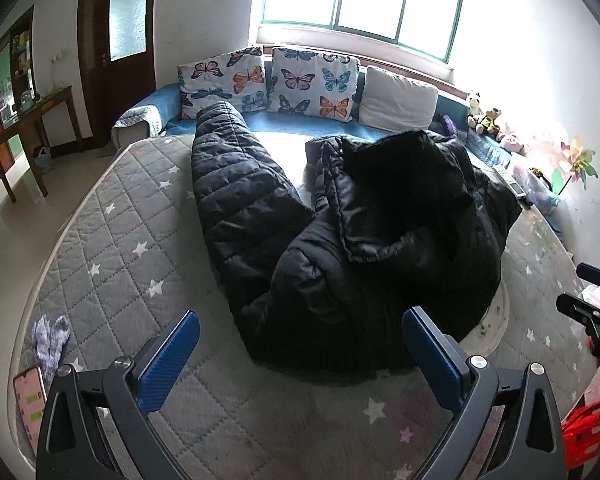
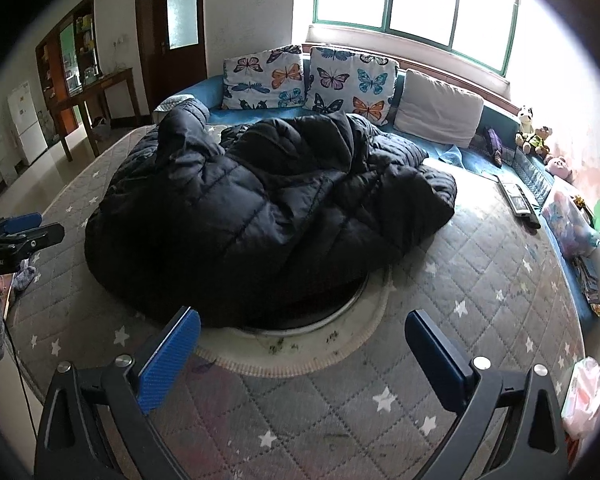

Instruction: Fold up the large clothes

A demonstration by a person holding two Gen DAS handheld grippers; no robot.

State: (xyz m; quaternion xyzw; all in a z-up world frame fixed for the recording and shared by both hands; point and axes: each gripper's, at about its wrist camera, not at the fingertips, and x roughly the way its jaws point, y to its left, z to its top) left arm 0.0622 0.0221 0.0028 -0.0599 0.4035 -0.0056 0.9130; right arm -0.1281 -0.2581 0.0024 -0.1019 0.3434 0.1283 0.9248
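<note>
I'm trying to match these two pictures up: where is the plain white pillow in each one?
Left wrist view: the plain white pillow sits upper right of centre, behind the black puffer jacket.
Right wrist view: upper right, beyond the jacket.
Shared landmark: the butterfly cushion directly to its left.

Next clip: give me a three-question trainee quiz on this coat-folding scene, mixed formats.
1. True or false: the left hand-held gripper is clamped on the black puffer coat.
2. How many butterfly pillows stand behind the coat? A) one B) two C) four
3. Fill in: the coat lies on a grey quilted mat printed with white ____.

Key: 1 false, both the left and the right hand-held gripper are open and empty; 2 B; 3 stars.
</note>
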